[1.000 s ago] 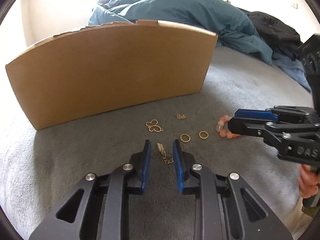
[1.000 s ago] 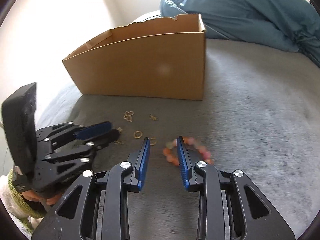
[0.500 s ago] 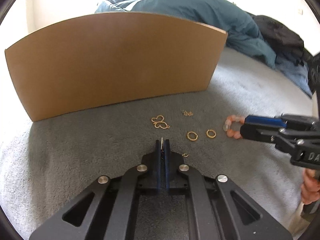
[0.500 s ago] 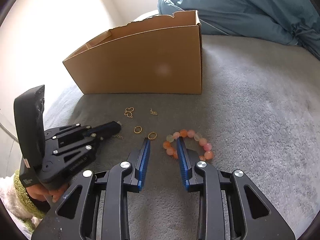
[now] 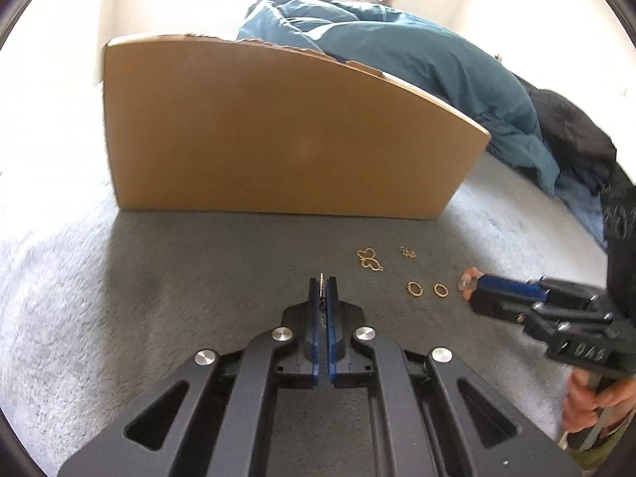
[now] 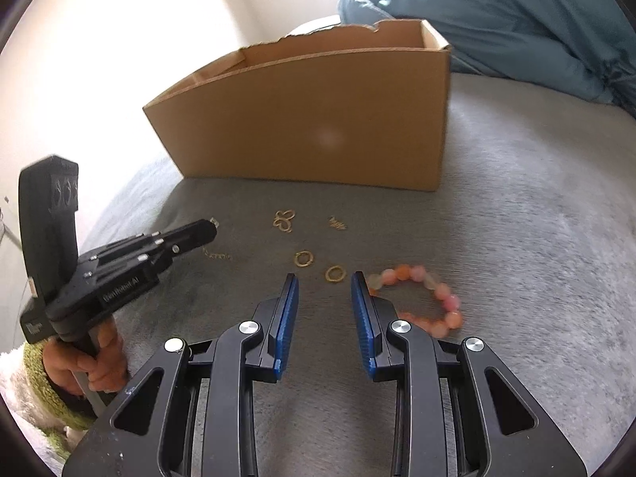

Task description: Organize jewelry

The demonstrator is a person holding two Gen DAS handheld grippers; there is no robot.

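While the left gripper [image 5: 322, 284] is clamped tight on a thin gold chain [image 6: 216, 255], one end pokes out past the fingertips and the rest dangles to the grey blanket [image 5: 179, 270]. The right gripper [image 6: 324, 278] has its jaws partly apart w/ nothing between them, low over the blanket, its right finger just beside a pink-orange bead bracelet [image 6: 429, 290]. Two gold rings [image 6: 304, 258] lie just ahead of it; a butterfly charm [image 5: 369, 258] & a small gold piece [image 5: 408, 253] lie nearer the cardboard box [image 5: 278, 139]. Box is open on top; inside not visible. Blue duvet [image 5: 417, 63] is bunched up behind.
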